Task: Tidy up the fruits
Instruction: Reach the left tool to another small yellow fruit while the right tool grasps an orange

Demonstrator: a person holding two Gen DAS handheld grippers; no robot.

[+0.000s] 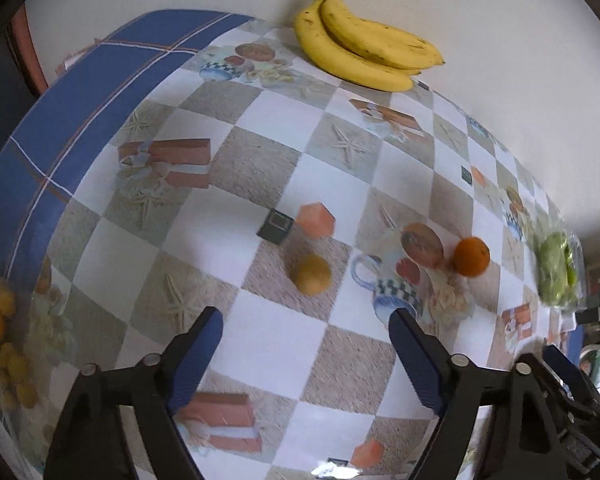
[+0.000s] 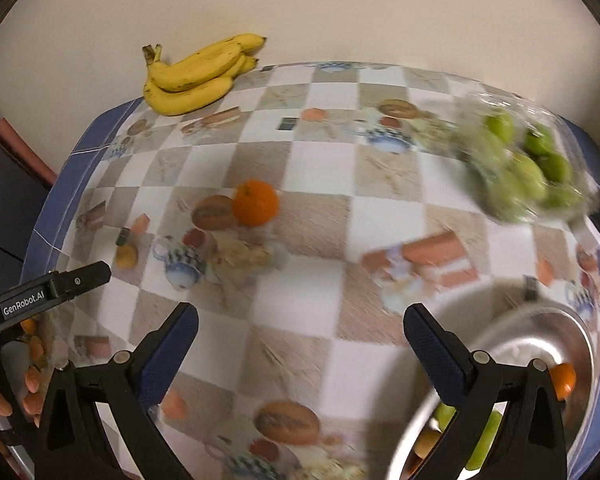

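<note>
A small yellow-brown fruit (image 1: 311, 274) lies on the checked tablecloth just ahead of my open, empty left gripper (image 1: 306, 332); it also shows in the right wrist view (image 2: 126, 256). An orange (image 1: 471, 256) sits to its right and shows in the right wrist view (image 2: 257, 202) too. A banana bunch (image 1: 364, 46) lies at the far edge by the wall (image 2: 198, 76). A clear bag of green fruit (image 2: 520, 168) lies at the right. My right gripper (image 2: 300, 340) is open and empty above the table. A metal bowl (image 2: 540, 344) holding green and orange fruit sits at its lower right.
A clear bag of small orange fruit (image 1: 4, 340) lies at the near left edge. The table's blue-bordered edge (image 1: 60, 128) curves along the left. The left gripper's body (image 2: 44, 292) reaches into the right wrist view at the left. The wall (image 2: 340, 8) backs the table.
</note>
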